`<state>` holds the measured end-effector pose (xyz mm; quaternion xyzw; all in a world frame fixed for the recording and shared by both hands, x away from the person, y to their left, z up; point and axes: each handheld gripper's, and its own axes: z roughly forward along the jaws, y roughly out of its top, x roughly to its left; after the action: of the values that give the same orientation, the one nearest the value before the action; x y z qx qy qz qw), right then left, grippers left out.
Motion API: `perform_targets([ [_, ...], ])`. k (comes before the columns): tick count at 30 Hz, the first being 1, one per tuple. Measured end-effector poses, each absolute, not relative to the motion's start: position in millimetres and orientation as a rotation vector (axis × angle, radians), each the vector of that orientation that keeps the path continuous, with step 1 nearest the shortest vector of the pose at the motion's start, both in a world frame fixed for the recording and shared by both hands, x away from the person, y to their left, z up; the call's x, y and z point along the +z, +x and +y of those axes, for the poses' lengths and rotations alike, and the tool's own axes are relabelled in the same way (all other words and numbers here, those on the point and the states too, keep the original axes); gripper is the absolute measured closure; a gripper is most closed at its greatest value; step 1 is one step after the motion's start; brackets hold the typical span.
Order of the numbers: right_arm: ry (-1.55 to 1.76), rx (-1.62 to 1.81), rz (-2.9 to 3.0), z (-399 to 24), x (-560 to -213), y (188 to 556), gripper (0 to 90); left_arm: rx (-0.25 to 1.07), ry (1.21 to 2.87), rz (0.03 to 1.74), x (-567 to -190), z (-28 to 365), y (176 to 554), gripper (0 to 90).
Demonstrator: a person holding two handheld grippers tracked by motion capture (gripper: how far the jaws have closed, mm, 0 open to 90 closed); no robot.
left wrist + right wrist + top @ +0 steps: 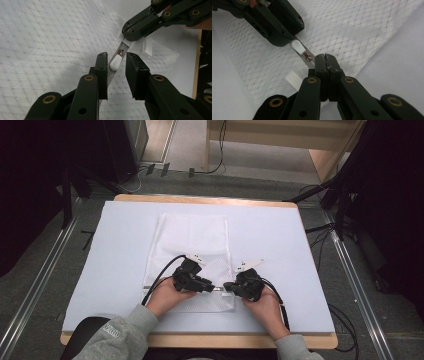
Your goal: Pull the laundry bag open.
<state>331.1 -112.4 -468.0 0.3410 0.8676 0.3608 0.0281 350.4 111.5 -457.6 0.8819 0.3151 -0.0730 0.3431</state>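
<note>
A white mesh laundry bag [192, 255] lies flat on the pale blue table cover [300, 270], its zippered near edge turned toward the person. The bag looks light, limp and easily bunched, so any pull on it is likely to drag the whole thing unless one end is pinned. The best holds appear to be the stiff zipper tape [123, 46] at the bag's corner and the small white zipper pull [115, 62], smooth, rounded plastic that could slip from hard pads.

The right gripper [325, 58] has its jaws fully together, pinching the zipper tape at the end of the track, just beyond the metal slider [307, 56]. The left gripper [116, 60] stands partly open with the pull between its fingertips [102, 62], but the pads do not appear to press on it; its jaws have no grip yet.

The fabric is a fine diamond-patterned weave, semi-sheer, with a small white ribbed tag [293, 78] sticking out near the corner.
</note>
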Motion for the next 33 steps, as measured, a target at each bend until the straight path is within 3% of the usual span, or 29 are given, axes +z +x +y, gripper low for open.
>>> perform_targets([
  [17, 1.061, 1.125, 2.656, -112.6, -468.8, 327.4, 88.8, -0.214, 2.28, 0.781, -465.3, 93.8, 347.8, 79.5],
  [23, 1.062, 1.136, 2.661, -113.6, -469.7, 328.5, 89.5, -0.22, 2.289, 0.801, -465.0, 94.6, 350.8, 86.8],
  [33, 1.021, 1.123, 2.655, -111.6, -469.7, 327.0, 90.0, -0.283, 2.281, 0.829, -464.4, 96.2, 357.2, 87.4],
])
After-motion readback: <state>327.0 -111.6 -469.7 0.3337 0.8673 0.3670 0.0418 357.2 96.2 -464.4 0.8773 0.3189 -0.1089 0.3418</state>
